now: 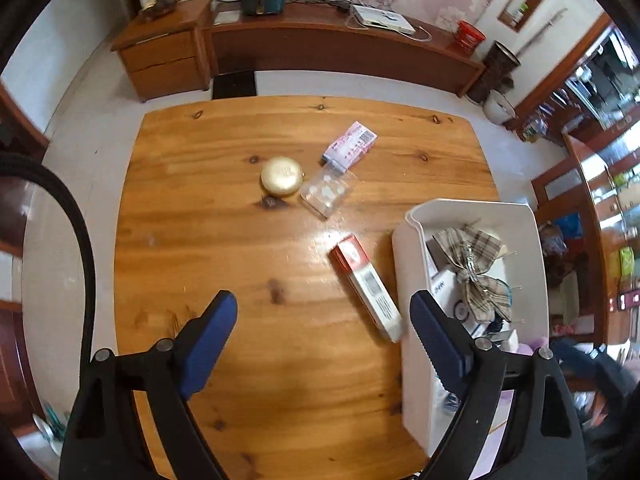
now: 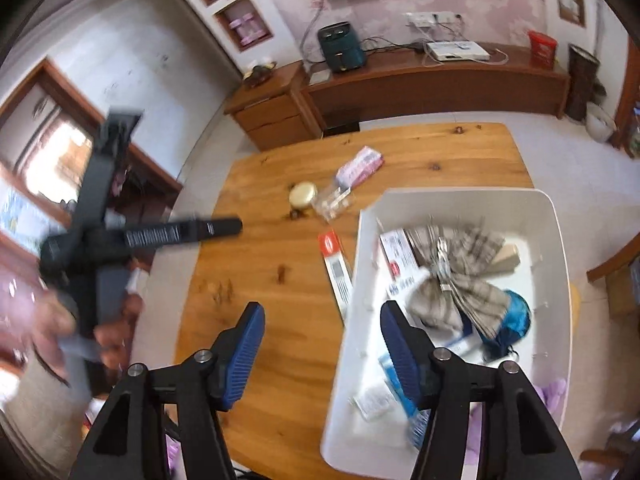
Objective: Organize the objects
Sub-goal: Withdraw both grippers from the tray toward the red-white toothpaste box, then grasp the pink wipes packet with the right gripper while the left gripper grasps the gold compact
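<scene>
Where table (image 1: pixel 240 280) ends, white bin (image 2: pixel 556 240), plaid cloth (image 2: pixel 460 276), boxes (image 2: pixel 396 252)

near table (image 1: pixel 240 264) bare; red box (image 1: pixel 366 282) hugs white bin (image 1: pixel 412 340).

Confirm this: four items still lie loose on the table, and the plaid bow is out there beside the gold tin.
Wrong about the bow. The plaid bow lies inside the white bin, as the right wrist view shows. The four loose items on the table, including the gold tin, stand.
</scene>
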Demonstrator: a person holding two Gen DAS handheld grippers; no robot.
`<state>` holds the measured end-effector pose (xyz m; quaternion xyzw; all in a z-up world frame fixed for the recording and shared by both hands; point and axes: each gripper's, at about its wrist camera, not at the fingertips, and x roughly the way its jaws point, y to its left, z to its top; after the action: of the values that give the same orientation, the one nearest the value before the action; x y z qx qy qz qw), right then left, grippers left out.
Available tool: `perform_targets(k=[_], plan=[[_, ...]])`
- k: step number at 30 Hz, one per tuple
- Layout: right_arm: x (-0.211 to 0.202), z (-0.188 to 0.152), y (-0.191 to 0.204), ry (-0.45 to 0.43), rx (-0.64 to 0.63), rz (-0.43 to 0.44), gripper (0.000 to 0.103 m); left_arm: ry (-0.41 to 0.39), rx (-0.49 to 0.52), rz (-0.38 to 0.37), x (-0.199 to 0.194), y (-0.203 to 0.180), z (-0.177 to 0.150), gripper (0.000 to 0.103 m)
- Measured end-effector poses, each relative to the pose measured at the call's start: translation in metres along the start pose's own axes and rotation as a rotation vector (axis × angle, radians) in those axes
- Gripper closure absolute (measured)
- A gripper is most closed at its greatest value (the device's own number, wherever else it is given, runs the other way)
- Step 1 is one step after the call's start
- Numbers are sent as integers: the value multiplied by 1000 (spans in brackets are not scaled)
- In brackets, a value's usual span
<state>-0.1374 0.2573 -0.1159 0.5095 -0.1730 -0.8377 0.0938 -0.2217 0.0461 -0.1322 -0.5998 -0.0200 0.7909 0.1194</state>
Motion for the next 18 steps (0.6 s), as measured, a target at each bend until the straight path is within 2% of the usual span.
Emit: perform_targets(k=[6, 11, 18], plan=[[15, 54, 1, -8, 179, 3, 39, 27, 144, -15, 24, 23, 39, 13], [42, 97, 3, -10, 282, -49, 38, 57, 284, -22, 58, 35, 67, 13], [97, 143, -10, 30, 391, -89, 35, 94, 382, -104, 106, 44, 90, 13]])
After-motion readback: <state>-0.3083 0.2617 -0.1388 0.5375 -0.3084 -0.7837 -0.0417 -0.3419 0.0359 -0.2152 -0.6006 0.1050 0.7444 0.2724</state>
